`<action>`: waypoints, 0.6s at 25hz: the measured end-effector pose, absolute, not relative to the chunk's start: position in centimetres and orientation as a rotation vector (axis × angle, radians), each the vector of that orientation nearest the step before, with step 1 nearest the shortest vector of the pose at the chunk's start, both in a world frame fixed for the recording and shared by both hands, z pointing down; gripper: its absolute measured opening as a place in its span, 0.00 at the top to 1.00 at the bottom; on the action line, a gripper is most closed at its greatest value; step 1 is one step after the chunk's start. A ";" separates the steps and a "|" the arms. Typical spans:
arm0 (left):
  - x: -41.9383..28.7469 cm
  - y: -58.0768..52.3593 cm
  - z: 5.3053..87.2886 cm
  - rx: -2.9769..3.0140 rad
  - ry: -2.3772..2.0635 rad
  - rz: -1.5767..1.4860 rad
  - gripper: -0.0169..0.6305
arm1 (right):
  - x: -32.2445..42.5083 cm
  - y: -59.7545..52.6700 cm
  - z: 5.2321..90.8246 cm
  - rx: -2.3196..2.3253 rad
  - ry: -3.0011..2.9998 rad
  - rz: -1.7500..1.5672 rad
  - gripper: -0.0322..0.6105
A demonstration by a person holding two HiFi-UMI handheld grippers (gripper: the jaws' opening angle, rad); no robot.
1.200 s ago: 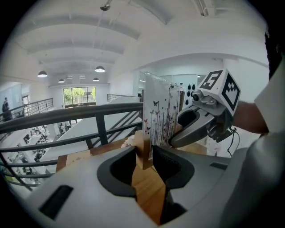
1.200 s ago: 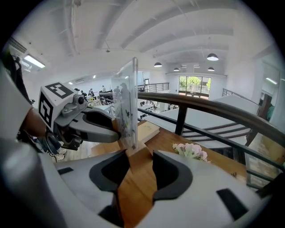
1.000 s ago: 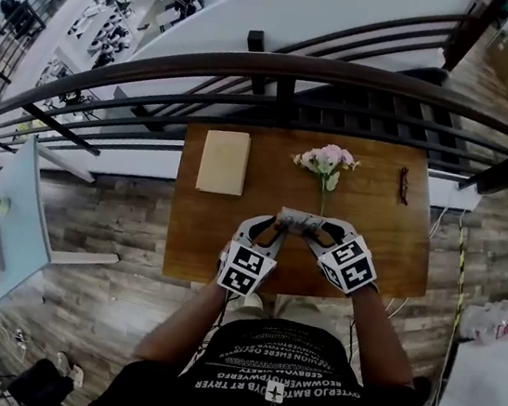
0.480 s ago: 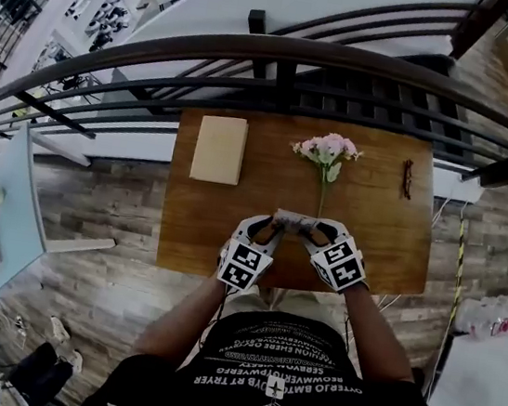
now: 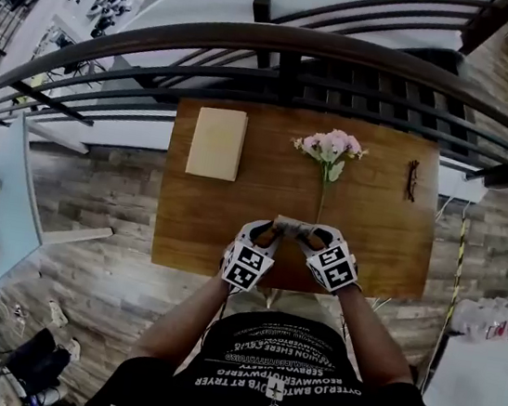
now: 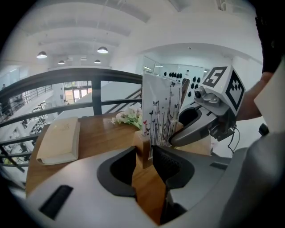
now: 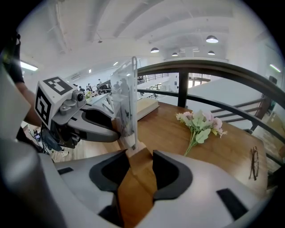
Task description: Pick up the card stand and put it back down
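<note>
The left gripper point(image 5: 266, 234) and right gripper point(image 5: 312, 237) have sunk lower, fingers point(image 6: 167, 162) clamped on the one card stand point(image 5: 290, 223).

Bright, even indoor light; strong fisheye in every view.
Round ceiling lamps point(image 6: 102, 50) light the scene; shadows on the table point(image 5: 197, 208) are faint. The railing point(image 5: 295, 44) bows toward the edges, and gripper-view corners vignette black. The card stand point(image 6: 160, 111) is sharp; the left gripper point(image 6: 143, 153) and right gripper point(image 7: 140, 156) shells nearest the lens look soft.
</note>
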State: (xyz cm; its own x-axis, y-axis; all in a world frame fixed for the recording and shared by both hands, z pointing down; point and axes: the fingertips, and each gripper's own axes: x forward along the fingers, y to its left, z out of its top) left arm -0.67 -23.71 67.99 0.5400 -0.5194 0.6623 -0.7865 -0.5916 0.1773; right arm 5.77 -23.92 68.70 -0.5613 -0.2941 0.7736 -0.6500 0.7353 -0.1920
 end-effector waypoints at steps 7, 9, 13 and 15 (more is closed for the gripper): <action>-0.4 -23.1 72.0 2.249 -1.018 0.826 0.76 | 6.1 -23.5 72.3 0.672 -2.135 0.645 0.68; -0.1 -23.2 72.6 2.248 -1.011 0.832 0.76 | 6.3 -23.7 72.9 0.669 -2.135 0.642 0.68; 0.1 -23.4 73.7 2.249 -1.016 0.849 0.77 | 6.6 -24.1 74.2 0.664 -2.145 0.613 0.68; 0.1 -23.5 74.4 2.249 -1.014 0.858 0.77 | 6.6 -24.2 74.9 0.666 -2.143 0.610 0.68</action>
State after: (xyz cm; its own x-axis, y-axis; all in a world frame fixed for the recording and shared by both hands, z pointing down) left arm 0.12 -23.49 74.36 0.5180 -0.4569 0.7232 -0.7887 -0.5823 0.1970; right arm 6.59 -24.20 74.87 -0.5466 -0.2537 0.7980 -0.6357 0.7460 -0.1983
